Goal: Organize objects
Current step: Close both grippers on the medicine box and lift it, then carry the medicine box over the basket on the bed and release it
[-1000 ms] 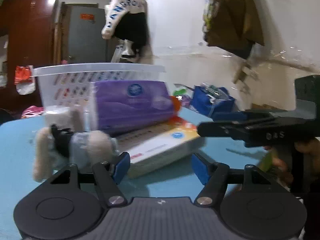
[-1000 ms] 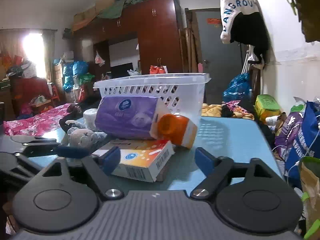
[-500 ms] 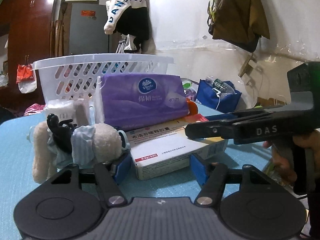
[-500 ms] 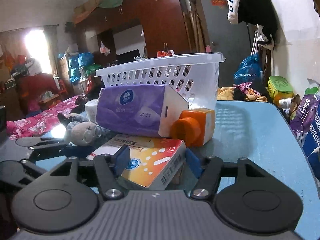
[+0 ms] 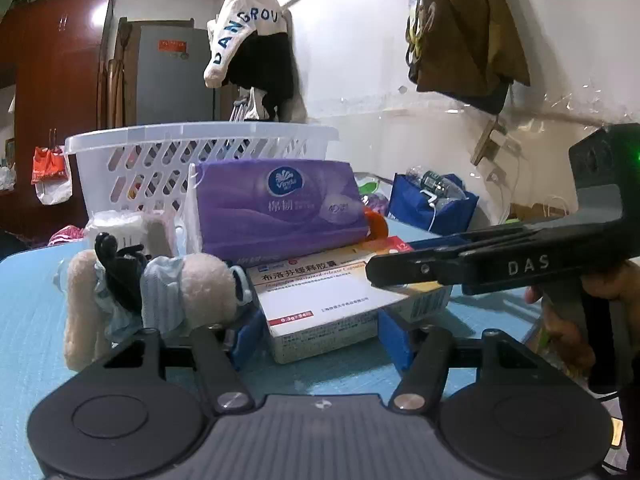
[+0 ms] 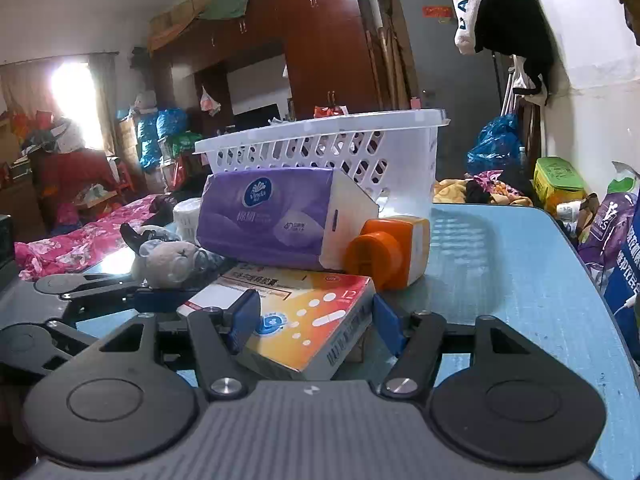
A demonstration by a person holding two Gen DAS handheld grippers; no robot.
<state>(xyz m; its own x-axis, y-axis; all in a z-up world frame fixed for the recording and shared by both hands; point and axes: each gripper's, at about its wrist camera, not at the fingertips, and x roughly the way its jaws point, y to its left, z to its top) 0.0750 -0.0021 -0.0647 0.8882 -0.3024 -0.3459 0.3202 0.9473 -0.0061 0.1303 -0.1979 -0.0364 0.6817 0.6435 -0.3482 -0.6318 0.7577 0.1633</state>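
Observation:
A white and orange medicine box (image 5: pixel 324 300) (image 6: pixel 304 320) lies flat on the blue table. A purple tissue pack (image 5: pixel 280 208) (image 6: pixel 272 216) leans on its far end. My left gripper (image 5: pixel 320 340) is open with the box's near end between its blue pads. My right gripper (image 6: pixel 316 320) is open around the box's other end, its pads close beside the box. A plush toy (image 5: pixel 160 296) (image 6: pixel 168 260) lies left of the box. An orange-capped bottle (image 6: pixel 388 252) lies behind it. A white slotted basket (image 5: pixel 192 160) (image 6: pixel 332 148) stands at the back.
A white roll (image 5: pixel 116 228) sits by the basket. The right gripper body (image 5: pixel 500 264) reaches in from the right in the left wrist view. Bags (image 6: pixel 616 240) stand past the table's right edge. The blue table (image 6: pixel 520 280) extends right.
Both grippers have moved in towards the medicine box from opposite ends, so that the box now lies between each pair of open fingers. The objects on the table have stayed put.

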